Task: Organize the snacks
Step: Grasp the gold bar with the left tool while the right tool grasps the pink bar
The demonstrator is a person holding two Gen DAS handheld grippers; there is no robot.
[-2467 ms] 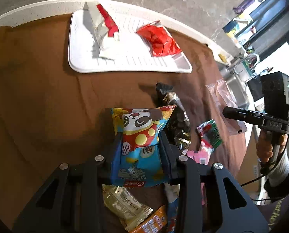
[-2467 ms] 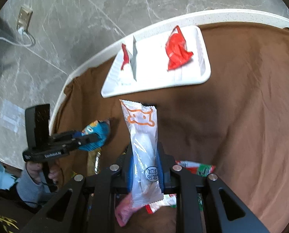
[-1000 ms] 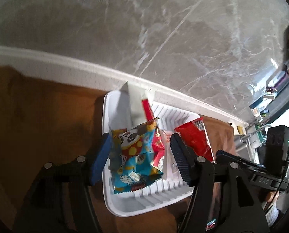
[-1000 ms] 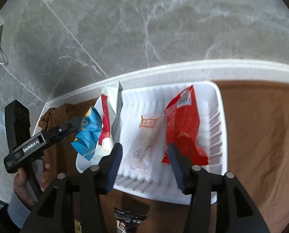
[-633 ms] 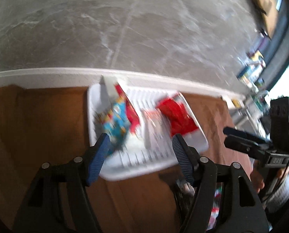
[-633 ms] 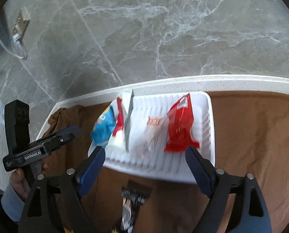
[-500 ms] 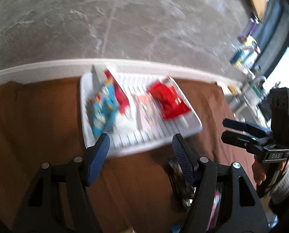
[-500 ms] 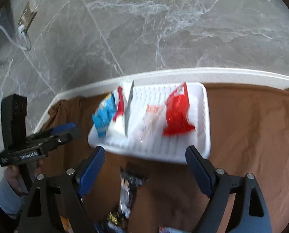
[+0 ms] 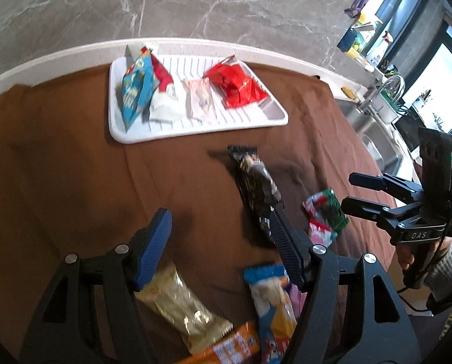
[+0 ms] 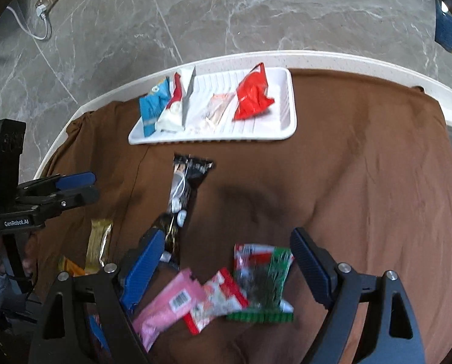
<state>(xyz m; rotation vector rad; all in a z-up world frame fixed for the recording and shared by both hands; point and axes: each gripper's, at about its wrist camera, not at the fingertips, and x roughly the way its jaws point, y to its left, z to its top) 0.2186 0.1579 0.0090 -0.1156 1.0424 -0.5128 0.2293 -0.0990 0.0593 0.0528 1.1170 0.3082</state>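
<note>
A white ribbed tray (image 9: 274, 118) (image 10: 286, 127) at the table's far edge holds a blue panda snack (image 9: 134, 91) (image 10: 153, 106), a red-and-white packet (image 9: 165, 97), a clear pink packet (image 9: 199, 103) (image 10: 218, 107) and a red bag (image 9: 238, 88) (image 10: 253, 94). My left gripper (image 9: 219, 233) is open and empty above loose snacks: a black packet (image 9: 256, 185) (image 10: 180, 200), a gold bar (image 9: 180, 309) (image 10: 100, 239), a blue-orange packet (image 9: 271, 303). My right gripper (image 10: 226, 248) is open and empty above a green-red packet (image 10: 265, 282) and a pink packet (image 10: 171, 306).
A brown cloth (image 10: 362, 197) covers the round white table. A grey marble floor lies beyond. A sink and tap (image 9: 383, 97) stand at the right in the left wrist view. An orange packet (image 9: 226, 348) lies at the near edge.
Both grippers let go of their snacks in the tray, the blue panda snack and the clear pink packet. Both then drew back, open, over the loose snacks on the cloth.
</note>
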